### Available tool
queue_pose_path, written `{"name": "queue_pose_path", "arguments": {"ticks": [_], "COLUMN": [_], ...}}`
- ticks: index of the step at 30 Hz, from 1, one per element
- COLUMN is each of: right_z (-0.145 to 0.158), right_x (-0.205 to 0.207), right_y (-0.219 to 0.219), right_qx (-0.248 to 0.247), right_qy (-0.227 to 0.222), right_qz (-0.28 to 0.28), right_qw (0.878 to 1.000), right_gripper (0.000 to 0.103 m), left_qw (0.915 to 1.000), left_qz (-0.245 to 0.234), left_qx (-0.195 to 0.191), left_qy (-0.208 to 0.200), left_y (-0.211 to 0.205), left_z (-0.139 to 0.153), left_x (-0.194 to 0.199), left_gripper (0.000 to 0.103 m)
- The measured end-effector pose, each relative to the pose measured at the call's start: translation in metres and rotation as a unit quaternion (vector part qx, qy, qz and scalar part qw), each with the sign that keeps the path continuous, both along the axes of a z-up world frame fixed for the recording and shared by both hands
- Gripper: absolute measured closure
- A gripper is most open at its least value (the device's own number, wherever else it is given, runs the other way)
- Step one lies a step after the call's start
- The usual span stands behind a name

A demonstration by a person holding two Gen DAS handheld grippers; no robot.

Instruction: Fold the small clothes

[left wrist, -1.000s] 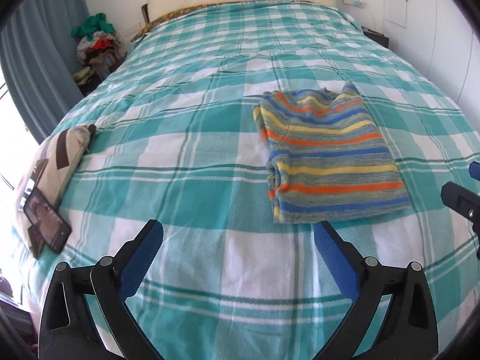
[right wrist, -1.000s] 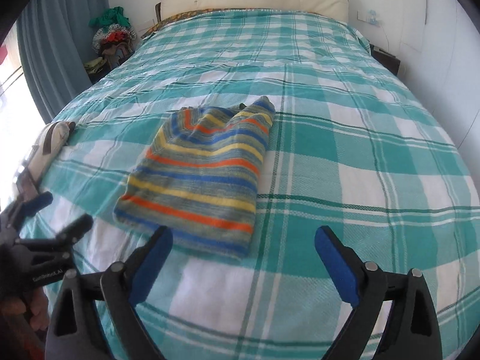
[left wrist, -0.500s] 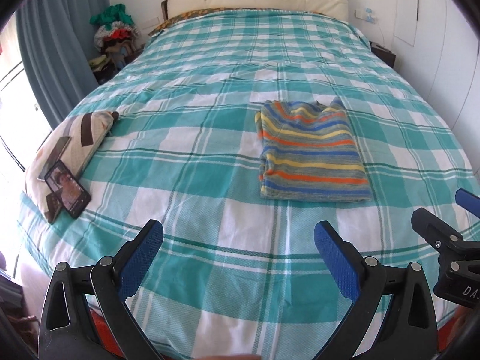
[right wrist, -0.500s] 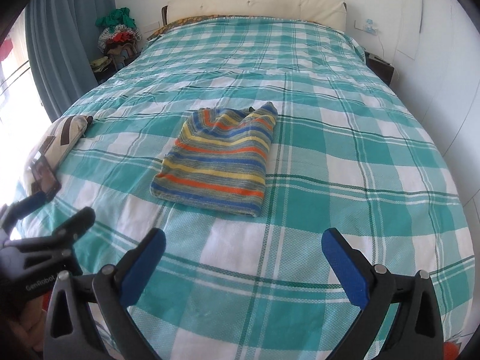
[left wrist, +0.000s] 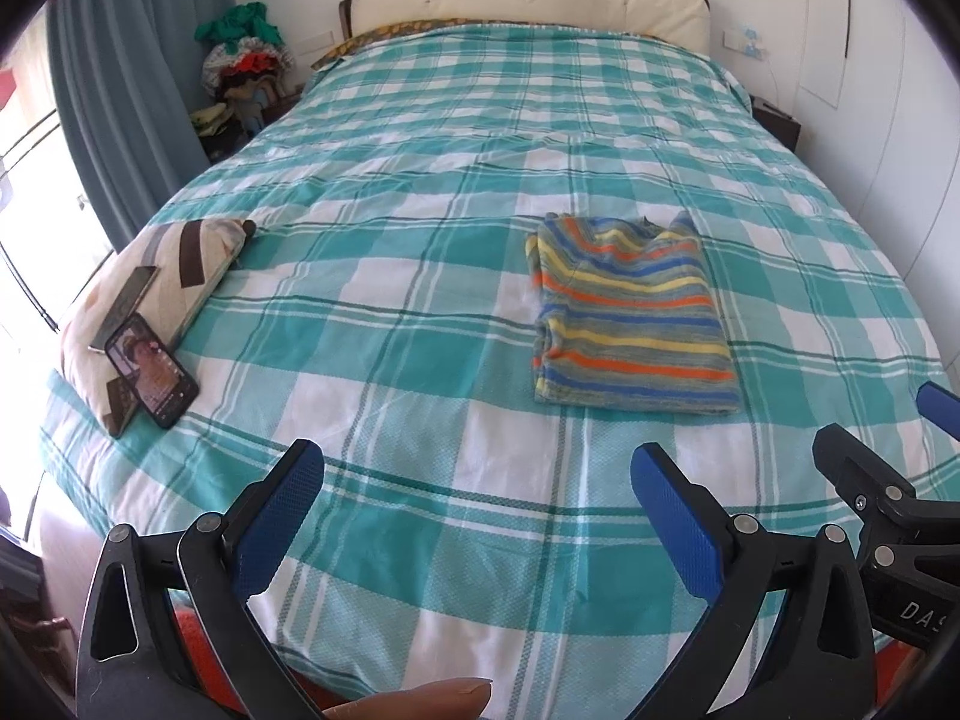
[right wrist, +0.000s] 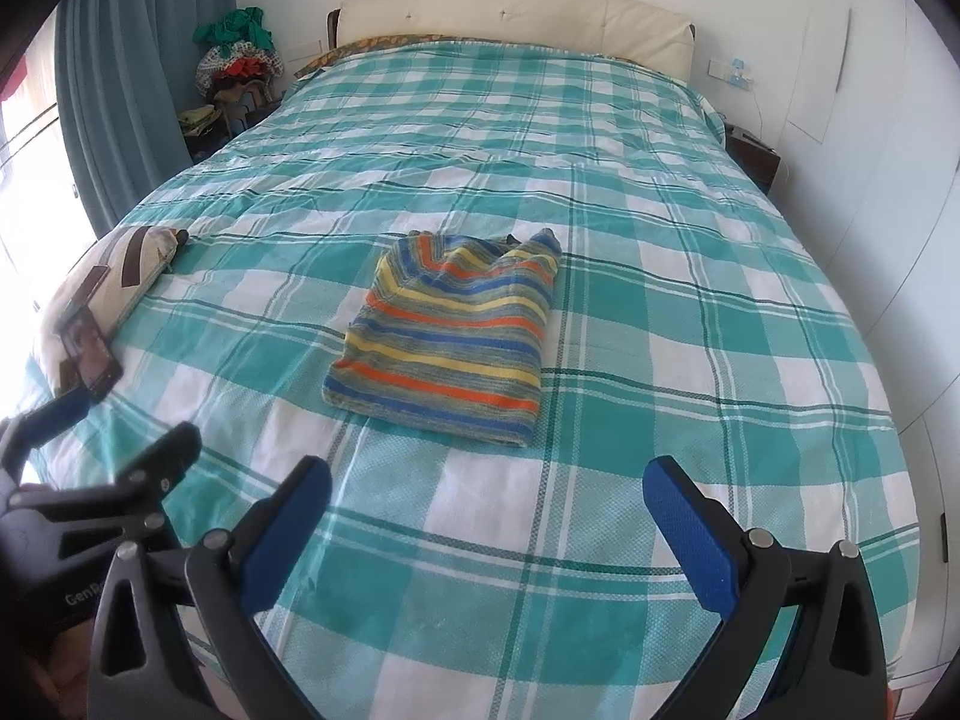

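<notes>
Bedroom light falls on a bed [left wrist: 420, 312] spread with a teal and white checked cover, which fills both wrist views, with its cream headboard [right wrist: 510, 24] against the far wall. We see the striped knit garment [left wrist: 630, 318] lying on the cover, somewhat right of the bed's middle and nearer the foot edge than the headboard; it lies flat as a compact rectangle, its near edge straight, its far edge a little uneven. We judge the fold on this piece done. No other small clothes lie on the cover, so whether more remain we cannot say; a heap of fabric [left wrist: 246, 60] sits off the bed's far left corner. Our left gripper [left wrist: 474, 480] hangs over the foot edge with jaws spread wide and nothing between them; our right gripper [right wrist: 486, 498] does likewise, wide apart and empty, well short of the garment. A patterned pillow [left wrist: 150, 288] and a phone [left wrist: 150, 369] rest by the left edge
</notes>
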State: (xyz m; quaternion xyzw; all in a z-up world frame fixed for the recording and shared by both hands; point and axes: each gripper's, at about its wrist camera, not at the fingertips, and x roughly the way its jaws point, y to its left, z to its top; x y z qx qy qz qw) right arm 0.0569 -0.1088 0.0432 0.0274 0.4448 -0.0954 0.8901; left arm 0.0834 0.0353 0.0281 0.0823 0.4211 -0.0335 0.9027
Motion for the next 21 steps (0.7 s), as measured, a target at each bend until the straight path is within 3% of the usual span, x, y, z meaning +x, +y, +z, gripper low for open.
{"name": "queue_pose_path", "arguments": {"ticks": [21], "right_z": [0.008], "right_x": [-0.008], "right_y": [-0.003], "right_qx": [-0.027], "right_qy": [-0.006], "right_qz": [-0.014], "right_qw": [1.000], "right_gripper": [0.001], "left_qw": [0.9999], "left_qz": [-0.014], "left_qx": [-0.001], "left_qy": [-0.004], "left_y": [-0.011], "left_z": [0.001], "left_x": [-0.007], "left_gripper": [0.001]}}
